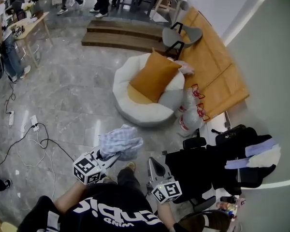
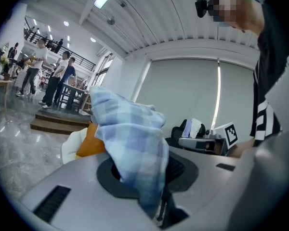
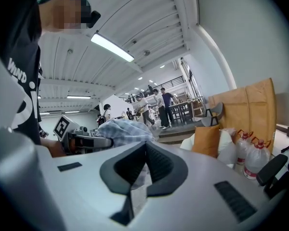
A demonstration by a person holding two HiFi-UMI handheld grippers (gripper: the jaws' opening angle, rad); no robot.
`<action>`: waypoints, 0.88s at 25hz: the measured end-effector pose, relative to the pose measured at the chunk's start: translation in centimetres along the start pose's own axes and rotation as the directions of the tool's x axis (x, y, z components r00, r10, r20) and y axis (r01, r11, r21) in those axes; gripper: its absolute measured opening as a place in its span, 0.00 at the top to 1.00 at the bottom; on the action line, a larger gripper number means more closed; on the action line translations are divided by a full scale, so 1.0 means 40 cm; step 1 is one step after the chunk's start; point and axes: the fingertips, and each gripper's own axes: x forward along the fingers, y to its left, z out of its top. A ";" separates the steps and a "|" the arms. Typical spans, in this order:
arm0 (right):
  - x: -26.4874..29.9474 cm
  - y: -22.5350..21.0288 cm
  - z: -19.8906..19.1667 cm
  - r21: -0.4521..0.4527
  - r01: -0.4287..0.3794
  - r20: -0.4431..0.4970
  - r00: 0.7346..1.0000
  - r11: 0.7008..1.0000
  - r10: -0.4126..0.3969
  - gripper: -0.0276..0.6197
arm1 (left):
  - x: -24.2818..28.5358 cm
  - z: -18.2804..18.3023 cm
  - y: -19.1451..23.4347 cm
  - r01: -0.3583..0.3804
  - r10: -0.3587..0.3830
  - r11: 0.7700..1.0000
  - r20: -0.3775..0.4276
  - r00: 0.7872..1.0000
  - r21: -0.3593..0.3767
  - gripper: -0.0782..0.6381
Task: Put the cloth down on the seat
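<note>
Over on the left, the left gripper [image 1: 113, 154] has its fingers clamped on the checked cloth [image 1: 121, 141], which bunches up above them, held in the air over the grey floor [image 1: 67, 91]. The cloth is well apart from the white beanbag seat [image 1: 135, 111] farther ahead, where an orange cushion [image 1: 154, 76] leans. Moving right, the right gripper [image 1: 153, 164] sits beside the left one, fingers closed on nothing. Water bottles [image 1: 189, 120] stand just beside the seat.
</note>
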 end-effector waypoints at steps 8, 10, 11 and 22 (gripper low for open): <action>0.065 -0.098 0.022 0.010 -0.018 -0.013 1.000 1.000 0.018 0.93 | 0.102 0.043 0.039 -0.002 0.002 1.000 -0.001 1.000 0.005 0.75; 0.085 -0.123 0.027 0.013 -0.025 -0.012 1.000 1.000 0.025 0.93 | 0.128 0.053 0.053 -0.006 0.006 1.000 0.000 1.000 0.006 0.75; 0.095 -0.138 0.029 0.014 -0.028 -0.011 1.000 0.999 0.029 0.93 | 0.145 0.058 0.060 -0.007 0.007 1.000 0.001 1.000 0.008 0.75; 0.153 -0.313 0.079 0.011 -0.035 0.005 0.999 0.999 0.035 0.93 | 0.322 0.130 0.118 -0.026 0.025 1.000 0.026 0.999 0.010 0.75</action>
